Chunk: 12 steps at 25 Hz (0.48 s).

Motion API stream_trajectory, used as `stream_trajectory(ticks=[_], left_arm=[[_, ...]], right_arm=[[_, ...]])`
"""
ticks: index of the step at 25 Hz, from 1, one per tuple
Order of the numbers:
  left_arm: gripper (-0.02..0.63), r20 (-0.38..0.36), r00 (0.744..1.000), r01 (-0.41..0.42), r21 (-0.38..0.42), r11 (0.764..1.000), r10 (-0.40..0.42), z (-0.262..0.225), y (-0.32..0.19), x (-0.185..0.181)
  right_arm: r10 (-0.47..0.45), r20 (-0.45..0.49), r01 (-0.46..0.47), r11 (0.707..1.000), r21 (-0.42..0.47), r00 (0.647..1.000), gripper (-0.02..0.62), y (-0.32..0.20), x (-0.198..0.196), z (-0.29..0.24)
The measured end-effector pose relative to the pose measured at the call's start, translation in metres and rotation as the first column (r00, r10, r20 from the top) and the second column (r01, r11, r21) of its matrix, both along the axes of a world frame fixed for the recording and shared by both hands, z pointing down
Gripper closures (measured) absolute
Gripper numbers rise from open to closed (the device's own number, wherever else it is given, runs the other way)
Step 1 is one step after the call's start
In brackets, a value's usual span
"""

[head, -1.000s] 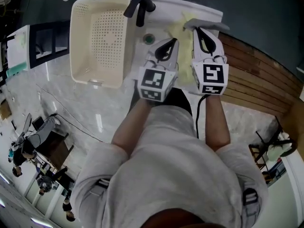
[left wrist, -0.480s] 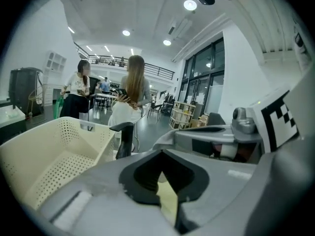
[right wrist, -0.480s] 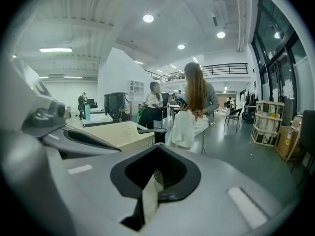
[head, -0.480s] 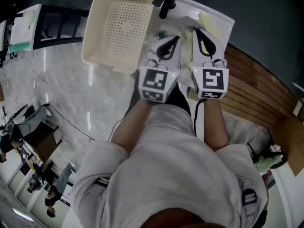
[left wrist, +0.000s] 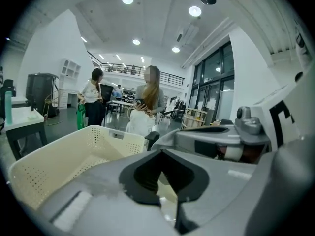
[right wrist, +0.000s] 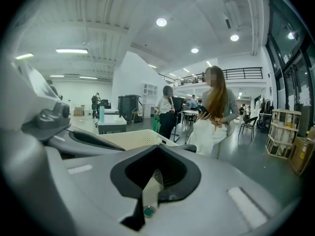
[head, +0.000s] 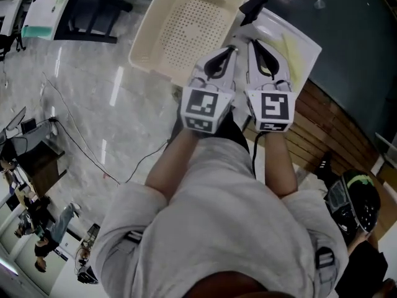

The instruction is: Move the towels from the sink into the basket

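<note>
The cream perforated basket stands left of the white sink, which has a black faucet. A yellow towel lies in the sink. My left gripper and right gripper hang side by side over the sink's near-left part, tips by the basket's right wall. Both sets of jaws stand together. In the left gripper view a grey towel sticks out from the right gripper's tip, just past the basket. Nothing shows between the left gripper's jaws.
Two people stand some way beyond the basket. A wooden slatted platform lies right of the sink. A dark table and a floor cable are at the left, and a helmet is at the lower right.
Both grippers have risen and moved together toward the basket's side of the sink. The grey towel that lay on the sink's far rim is gone from there.
</note>
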<state>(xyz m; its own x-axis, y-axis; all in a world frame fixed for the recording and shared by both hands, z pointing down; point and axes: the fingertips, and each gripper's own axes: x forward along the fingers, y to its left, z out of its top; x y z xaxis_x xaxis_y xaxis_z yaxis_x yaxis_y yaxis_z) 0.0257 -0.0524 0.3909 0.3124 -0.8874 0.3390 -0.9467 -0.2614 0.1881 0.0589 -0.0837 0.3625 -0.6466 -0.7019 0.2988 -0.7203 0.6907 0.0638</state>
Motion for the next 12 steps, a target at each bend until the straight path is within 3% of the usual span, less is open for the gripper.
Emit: stream_trajectory(ticks=[12], left_arm=[[0.586,-0.008,0.995,0.101,0.015,0.995,-0.100,-0.013,0.012,-0.060]], right_arm=[[-0.100,-0.004,0.100,0.994,0.032,0.995,0.586,0.008,-0.065,-0.021]])
